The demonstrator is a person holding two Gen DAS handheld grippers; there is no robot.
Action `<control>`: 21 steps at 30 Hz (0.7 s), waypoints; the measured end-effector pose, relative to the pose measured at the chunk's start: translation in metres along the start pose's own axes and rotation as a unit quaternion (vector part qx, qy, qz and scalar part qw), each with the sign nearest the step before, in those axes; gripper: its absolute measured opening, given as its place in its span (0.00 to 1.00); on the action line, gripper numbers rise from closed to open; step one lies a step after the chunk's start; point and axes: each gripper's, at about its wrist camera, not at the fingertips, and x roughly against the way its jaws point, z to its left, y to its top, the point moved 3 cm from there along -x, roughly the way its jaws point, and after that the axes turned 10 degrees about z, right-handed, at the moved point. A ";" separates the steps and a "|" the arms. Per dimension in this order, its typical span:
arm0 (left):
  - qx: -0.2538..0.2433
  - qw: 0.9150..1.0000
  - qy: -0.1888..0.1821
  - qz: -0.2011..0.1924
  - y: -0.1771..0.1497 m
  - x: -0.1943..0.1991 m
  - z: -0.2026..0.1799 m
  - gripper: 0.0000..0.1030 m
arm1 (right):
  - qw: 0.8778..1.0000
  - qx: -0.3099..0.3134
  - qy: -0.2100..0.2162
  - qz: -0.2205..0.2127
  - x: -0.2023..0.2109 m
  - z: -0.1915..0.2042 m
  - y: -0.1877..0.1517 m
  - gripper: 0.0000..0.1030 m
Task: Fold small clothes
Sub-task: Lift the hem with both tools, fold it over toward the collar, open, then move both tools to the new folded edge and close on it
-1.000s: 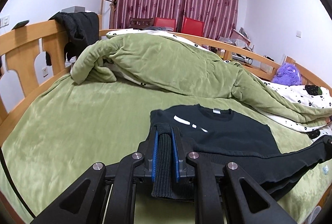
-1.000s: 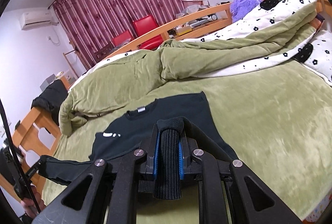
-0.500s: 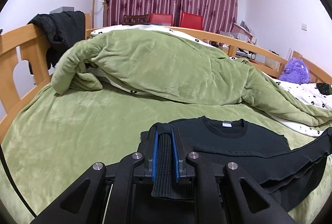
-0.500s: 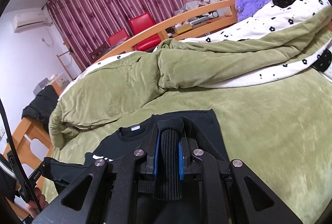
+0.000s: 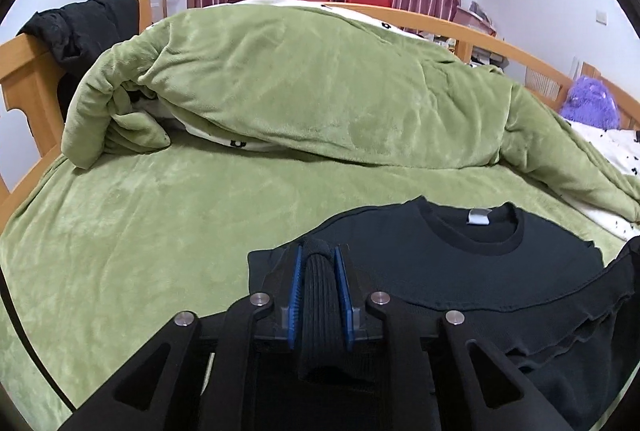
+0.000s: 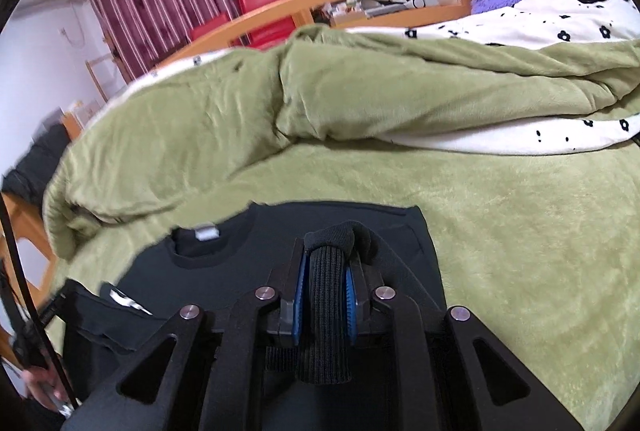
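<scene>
Two grippers angled down over green bed, left gripper (image 5: 318, 273) and right gripper (image 6: 328, 263) jaws just loosening, each still pinching black sweater (image 5: 460, 271) hem

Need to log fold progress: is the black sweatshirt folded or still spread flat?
Partly folded: the black sweatshirt has its ribbed hem carried up near the collar, with both grippers' jaws just opening around it.

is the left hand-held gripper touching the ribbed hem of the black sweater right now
Touching. The left wrist view shows the ribbed hem bunched between the blue pads of the left hand-held gripper, no gap visible, though its jaws have just been opening.
</scene>
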 end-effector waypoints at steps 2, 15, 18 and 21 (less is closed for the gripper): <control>0.001 1.000 0.002 0.009 -0.002 -0.002 0.000 0.35 | 1.000 0.012 -0.012 0.006 -0.004 0.001 -0.005 0.23; 0.014 1.000 0.007 0.020 -0.067 0.052 0.017 0.64 | 0.997 0.057 -0.052 0.020 0.053 -0.026 -0.085 0.60; 0.023 0.999 0.005 0.036 -0.094 0.063 0.029 0.64 | 0.997 0.045 -0.050 0.028 0.060 -0.037 -0.107 0.64; 0.040 0.998 -0.007 0.048 -0.127 0.073 0.040 0.65 | 0.997 0.030 -0.051 0.041 0.059 -0.048 -0.131 0.64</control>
